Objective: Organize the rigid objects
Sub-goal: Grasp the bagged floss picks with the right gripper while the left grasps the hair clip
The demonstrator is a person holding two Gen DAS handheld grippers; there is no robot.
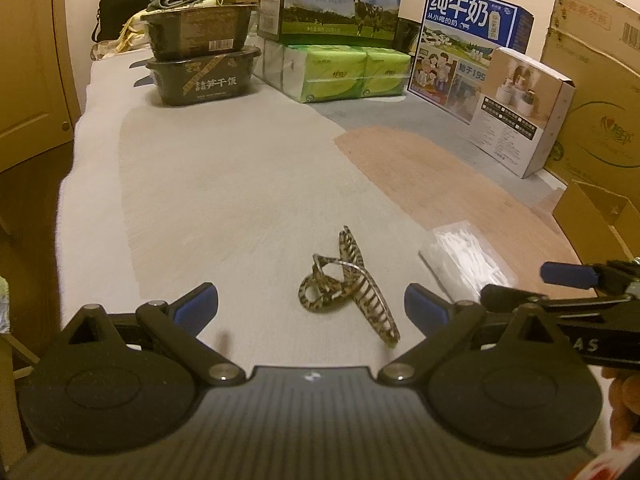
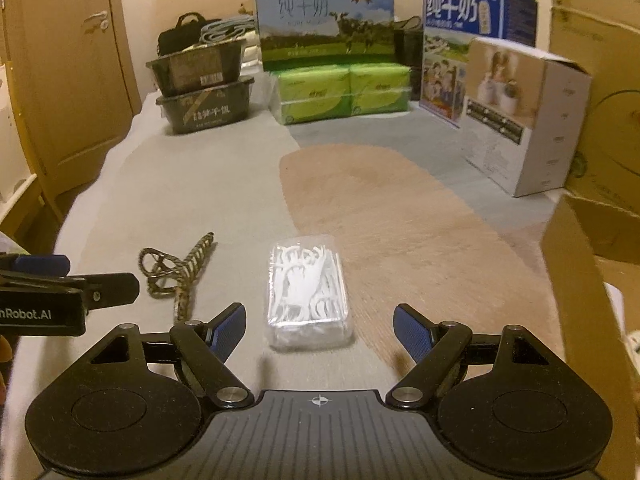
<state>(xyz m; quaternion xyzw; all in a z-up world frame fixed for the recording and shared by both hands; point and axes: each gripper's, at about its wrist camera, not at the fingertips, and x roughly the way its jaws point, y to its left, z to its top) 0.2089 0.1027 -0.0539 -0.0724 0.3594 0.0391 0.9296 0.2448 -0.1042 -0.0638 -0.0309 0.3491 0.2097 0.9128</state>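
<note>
A tortoiseshell hair claw clip (image 1: pixel 349 285) lies on the cloth-covered table, between the open fingers of my left gripper (image 1: pixel 311 307). It also shows in the right wrist view (image 2: pixel 176 270), left of centre. A clear plastic box of white floss picks (image 2: pixel 307 289) lies just ahead of my open right gripper (image 2: pixel 319 324), between its fingers. The box shows in the left wrist view (image 1: pixel 466 258) to the right of the clip. Both grippers are empty.
At the back stand two stacked black food trays (image 1: pixel 202 50), a green milk carton (image 1: pixel 332 0) on green tissue packs (image 1: pixel 344 74), a blue milk carton (image 1: pixel 466 46) and a white box (image 1: pixel 522 110). An open cardboard box (image 2: pixel 592 280) sits at the right. A door (image 2: pixel 64 72) is left.
</note>
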